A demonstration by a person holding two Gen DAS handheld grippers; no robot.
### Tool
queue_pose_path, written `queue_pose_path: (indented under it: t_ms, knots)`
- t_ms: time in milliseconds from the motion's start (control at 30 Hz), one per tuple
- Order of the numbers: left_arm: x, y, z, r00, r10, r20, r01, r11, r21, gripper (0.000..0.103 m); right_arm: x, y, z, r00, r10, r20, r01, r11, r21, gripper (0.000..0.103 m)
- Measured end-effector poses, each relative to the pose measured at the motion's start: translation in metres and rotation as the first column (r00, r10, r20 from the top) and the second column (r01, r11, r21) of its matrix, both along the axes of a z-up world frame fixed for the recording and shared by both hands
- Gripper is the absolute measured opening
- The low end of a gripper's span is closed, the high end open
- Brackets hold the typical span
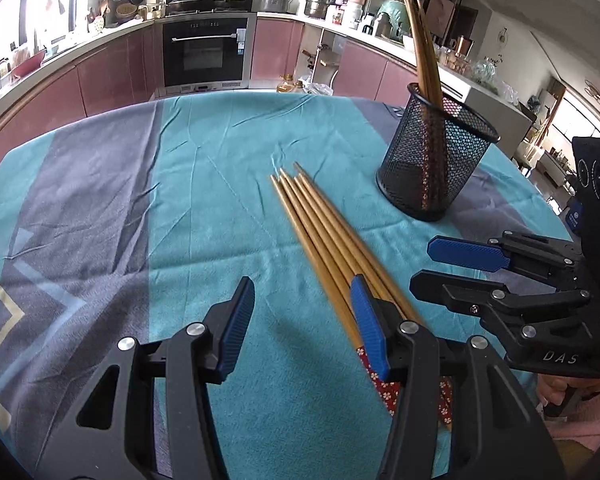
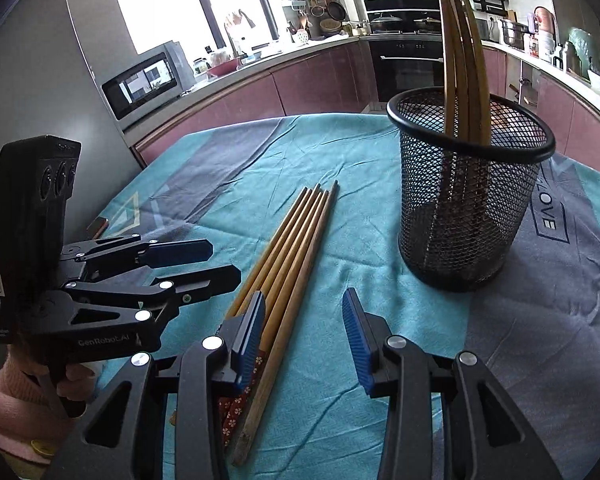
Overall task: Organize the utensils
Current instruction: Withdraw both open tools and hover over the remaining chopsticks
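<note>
The bench (image 2: 380, 360), cloth-covered, carries a mesh holder (image 2: 470, 216) where three chopsticks (image 2: 462, 60) are stood already. Beside it, a loose chopstick bundle (image 2: 296, 248) lies flat. Both the left hand-held gripper (image 1: 302, 320) and right hand-held gripper (image 2: 304, 340) are spread and empty. One stick, perhaps the outermost, should be straddled squarely near its patterned end before closing.

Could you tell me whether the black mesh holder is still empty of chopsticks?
No, the mesh holder already has several chopsticks standing in it.
</note>
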State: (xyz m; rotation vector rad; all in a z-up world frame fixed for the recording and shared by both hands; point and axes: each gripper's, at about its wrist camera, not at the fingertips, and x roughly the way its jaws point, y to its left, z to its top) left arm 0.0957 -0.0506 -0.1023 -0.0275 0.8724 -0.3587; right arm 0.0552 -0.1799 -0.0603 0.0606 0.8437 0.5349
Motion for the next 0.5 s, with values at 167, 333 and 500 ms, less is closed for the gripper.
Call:
queue_pose_path:
  t_ms: [167,333,500]
  knots:
    - [0.002,-0.001,-0.004,1.0,0.002,-0.015,-0.002,1.0,0.006,0.049,0.004,0.003,-0.005,1.0,-0.01,-0.01,0.01,1.0,-0.02,0.039]
    - [0.006,-0.004,-0.008,0.999,0.007,-0.031,-0.007,1.0,0.019,0.048,0.006,0.008,-0.008,1.0,-0.009,-0.015,0.008,0.999,-0.038,0.036]
    - [0.011,-0.008,-0.01,0.999,0.007,-0.036,-0.006,1.0,0.027,0.048,0.008,0.009,-0.011,1.0,-0.011,-0.025,0.01,0.998,-0.056,0.034]
